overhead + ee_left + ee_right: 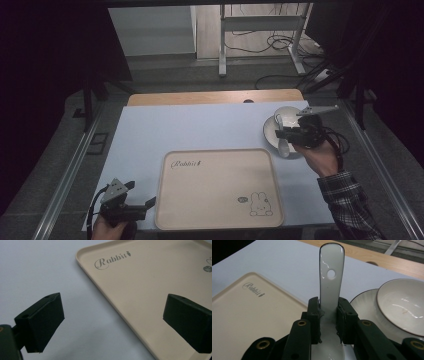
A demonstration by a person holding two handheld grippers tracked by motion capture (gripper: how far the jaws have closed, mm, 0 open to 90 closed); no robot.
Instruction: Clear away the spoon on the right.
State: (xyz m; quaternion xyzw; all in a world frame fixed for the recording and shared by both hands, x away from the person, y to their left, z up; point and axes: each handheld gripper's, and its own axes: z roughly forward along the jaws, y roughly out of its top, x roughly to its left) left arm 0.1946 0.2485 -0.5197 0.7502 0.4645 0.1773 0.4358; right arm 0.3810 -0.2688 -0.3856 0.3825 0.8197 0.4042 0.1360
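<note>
My right tool is clamped on a white ceramic spoon, its pads pressing the handle from both sides just above where it widens into the scoop. In the high view I see that tool held over the right side of the pale blue tabletop, right above a white saucer with a small bowl sitting on it; the spoon's end shows below the tool at the saucer's near edge. Seen along the right tool, the spoon's long axis runs straight ahead from the pads, handle tip pointing away toward the wooden strip at the far edge of the tabletop. The handle is flat, glossy and narrow, with a thin dark rim and a round hole near its tip. The bowl and saucer sit just to the right of it, both glazed with dark-lined rims. To the left lies a beige rectangular tray with rounded corners, a raised lip and "Rabbit" printed on it; its surface is matte and bare. My left tool rests by the tray's near left corner with its jaws wide apart, nothing between them, one pad over the tabletop and the other over the tray.
</note>
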